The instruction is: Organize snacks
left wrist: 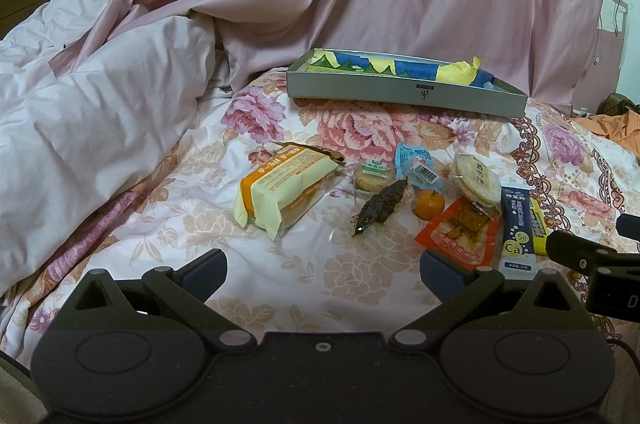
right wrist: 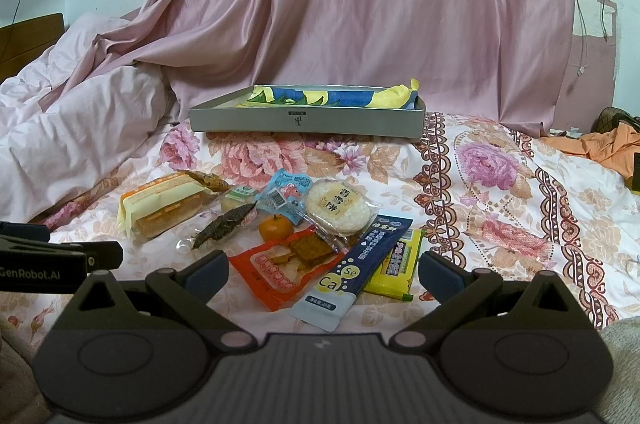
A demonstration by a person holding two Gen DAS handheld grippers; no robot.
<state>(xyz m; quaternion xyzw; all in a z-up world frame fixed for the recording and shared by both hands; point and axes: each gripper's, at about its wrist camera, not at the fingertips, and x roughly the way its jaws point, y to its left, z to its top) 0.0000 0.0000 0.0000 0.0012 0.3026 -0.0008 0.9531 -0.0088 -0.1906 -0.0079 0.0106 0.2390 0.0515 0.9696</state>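
Observation:
Snacks lie scattered on a floral bedsheet. A yellow-orange cake packet (left wrist: 286,189) (right wrist: 164,205) is at the left, then a dark dried-fish packet (left wrist: 380,207) (right wrist: 224,226), a small orange (left wrist: 429,203) (right wrist: 276,228), a round rice cracker (left wrist: 476,179) (right wrist: 338,207), a red tofu packet (left wrist: 460,234) (right wrist: 284,264), a blue stick sachet (left wrist: 517,228) (right wrist: 356,270) and a yellow bar (right wrist: 396,264). Behind them stands a grey box tray (left wrist: 404,91) (right wrist: 308,119) lined with blue-yellow paper. My left gripper (left wrist: 322,270) and right gripper (right wrist: 324,274) both hover open, short of the snacks, holding nothing.
A pale pink duvet (left wrist: 100,103) is heaped at the left. A pink curtain (right wrist: 360,3) hangs behind the tray. Orange cloth (right wrist: 600,147) lies at the far right. A blue packet (right wrist: 288,189) and a small green-labelled cake (left wrist: 370,175) sit among the snacks.

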